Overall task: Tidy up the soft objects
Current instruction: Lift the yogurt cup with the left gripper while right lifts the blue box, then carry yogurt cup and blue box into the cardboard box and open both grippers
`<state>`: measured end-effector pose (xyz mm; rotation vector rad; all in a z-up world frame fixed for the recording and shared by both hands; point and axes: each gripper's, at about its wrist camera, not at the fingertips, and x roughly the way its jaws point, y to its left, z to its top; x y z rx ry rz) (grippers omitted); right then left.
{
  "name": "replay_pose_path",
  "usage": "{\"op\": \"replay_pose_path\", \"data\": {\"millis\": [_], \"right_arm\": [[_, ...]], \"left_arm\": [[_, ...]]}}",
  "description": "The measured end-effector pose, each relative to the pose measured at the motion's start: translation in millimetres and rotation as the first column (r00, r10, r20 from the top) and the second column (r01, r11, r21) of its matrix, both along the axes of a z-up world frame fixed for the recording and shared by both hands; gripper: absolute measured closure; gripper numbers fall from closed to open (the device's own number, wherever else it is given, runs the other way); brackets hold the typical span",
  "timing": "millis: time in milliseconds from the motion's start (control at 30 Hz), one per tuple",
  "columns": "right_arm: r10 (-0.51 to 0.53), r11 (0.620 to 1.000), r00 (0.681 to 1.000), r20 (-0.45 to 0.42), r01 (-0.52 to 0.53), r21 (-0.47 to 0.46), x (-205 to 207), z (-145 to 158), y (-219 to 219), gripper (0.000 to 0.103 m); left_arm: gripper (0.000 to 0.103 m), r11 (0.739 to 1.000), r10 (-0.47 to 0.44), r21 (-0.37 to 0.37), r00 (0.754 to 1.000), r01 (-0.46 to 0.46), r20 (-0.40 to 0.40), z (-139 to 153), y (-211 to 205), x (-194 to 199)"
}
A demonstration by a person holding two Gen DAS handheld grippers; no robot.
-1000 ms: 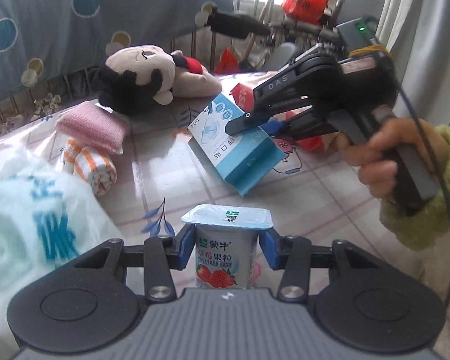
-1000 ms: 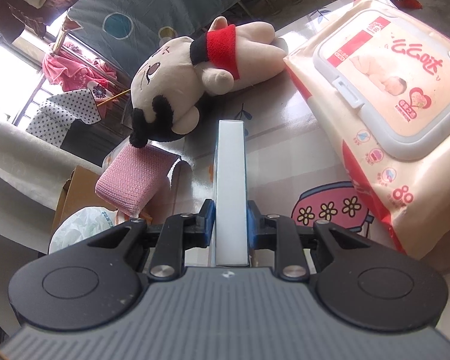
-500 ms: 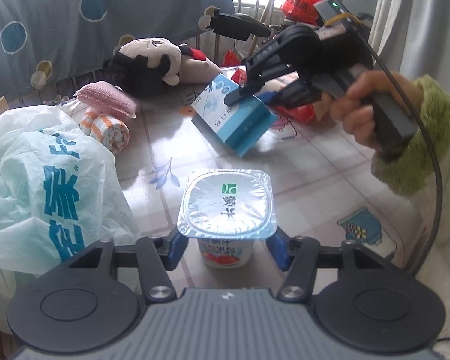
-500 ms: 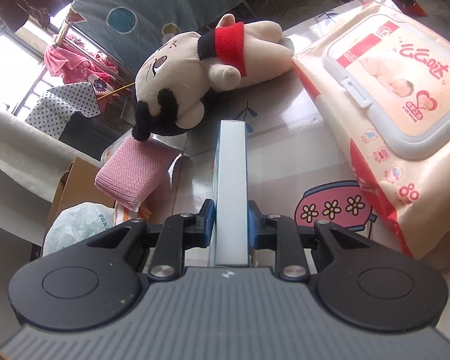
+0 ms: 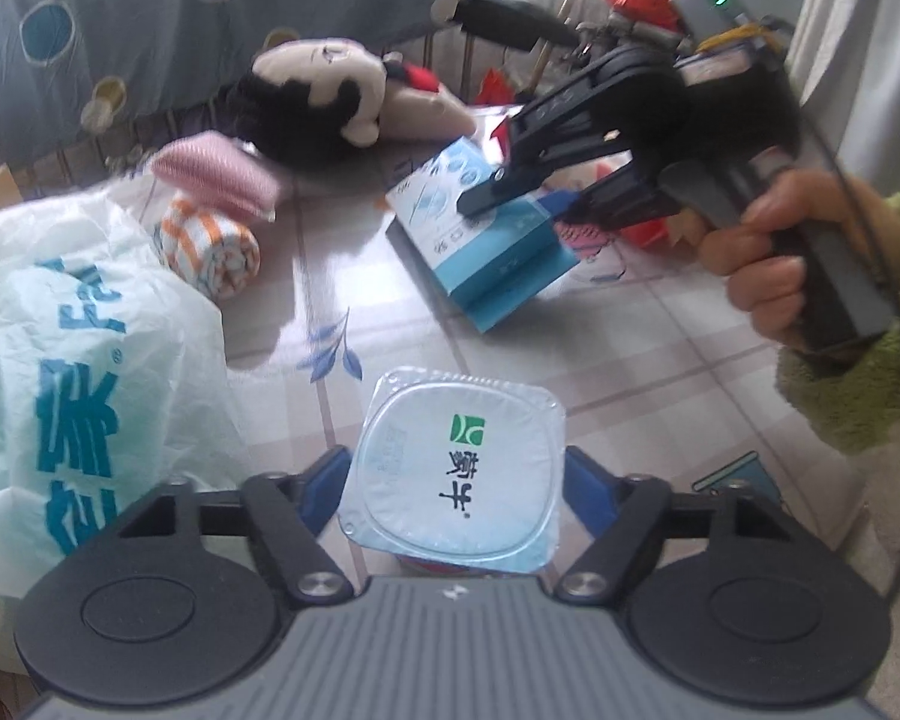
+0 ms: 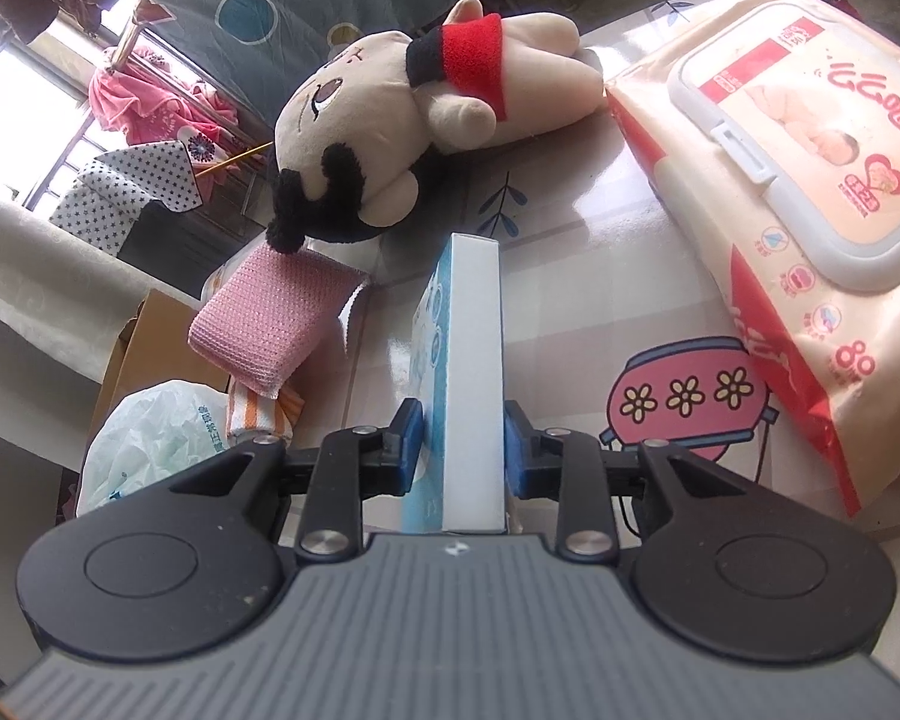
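My left gripper (image 5: 453, 495) is shut on a yogurt cup (image 5: 456, 468) with a foil lid, held above the table. My right gripper (image 6: 463, 441) is shut on a blue-and-white box (image 6: 471, 372), held tilted over the table; the box also shows in the left wrist view (image 5: 486, 240). A plush doll (image 6: 390, 114) with black hair and a red band lies at the back, seen too in the left wrist view (image 5: 330, 96). A pink sponge cloth (image 6: 270, 324) and an orange-striped rolled towel (image 5: 210, 252) lie beside it.
A large pack of baby wipes (image 6: 780, 180) lies to the right of the box. A white plastic bag (image 5: 78, 360) with blue print fills the left side. A cardboard box (image 6: 144, 348) stands beyond the table edge. A blue spotted curtain (image 5: 180, 12) hangs behind.
My left gripper has lifted the yogurt cup and pulled it back, so its lid faces the camera. My right gripper has kept the box and shifted slightly.
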<state>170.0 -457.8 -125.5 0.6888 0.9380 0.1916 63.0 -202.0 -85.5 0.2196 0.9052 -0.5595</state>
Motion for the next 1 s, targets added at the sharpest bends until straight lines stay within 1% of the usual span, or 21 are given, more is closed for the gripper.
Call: {"op": "replay_pose_path", "data": {"millis": [100, 200, 300, 333, 433, 533, 633, 700, 800, 1000], "right_arm": [[0.009, 1.0, 1.0, -0.004, -0.009, 0.021, 1, -2, -1, 0.075], [0.008, 1.0, 1.0, 0.007, -0.008, 0.014, -1, -1, 1, 0.077], [0.018, 1.0, 0.999, 0.03, -0.019, 0.006, -4, 6, 5, 0.083], [0.023, 1.0, 0.999, 0.041, -0.023, -0.003, -5, 10, 7, 0.085], [0.032, 0.998, 0.997, 0.072, -0.028, -0.061, -8, 20, 12, 0.085], [0.018, 0.993, 0.997, 0.081, -0.008, -0.116, -10, 27, 15, 0.085], [0.001, 0.992, 0.996, 0.084, 0.01, -0.129, -9, 36, 16, 0.085], [-0.007, 0.989, 0.996, 0.086, 0.019, -0.145, -9, 46, 18, 0.085], [-0.004, 0.98, 0.996, 0.091, 0.022, -0.197, -6, 66, 26, 0.085], [0.023, 0.952, 0.993, 0.112, 0.013, -0.307, 1, 122, 58, 0.085]], "left_arm": [[0.037, 1.0, 0.021, -0.002, 1.0, -0.021, -0.017, 0, 0, 3], [0.038, 0.999, 0.041, -0.007, 0.998, -0.042, -0.043, 4, 0, 7], [0.038, 0.998, 0.054, -0.03, 0.996, -0.056, -0.072, 12, 1, 15], [0.038, 0.997, 0.057, -0.041, 0.995, -0.061, -0.084, 16, 2, 19], [0.038, 0.994, 0.071, -0.078, 0.991, -0.08, -0.114, 28, 1, 34], [0.038, 0.991, 0.077, -0.101, 0.992, -0.087, -0.096, 45, -2, 52], [0.038, 0.985, 0.076, -0.145, 0.992, -0.091, -0.103, 61, -2, 73], [0.038, 0.982, 0.083, -0.163, 0.991, -0.099, -0.104, 71, 0, 88], [0.038, 0.977, 0.103, -0.178, 0.99, -0.119, -0.094, 86, 6, 110], [0.038, 0.955, 0.148, -0.25, 0.986, -0.161, -0.071, 119, 37, 143]]}}
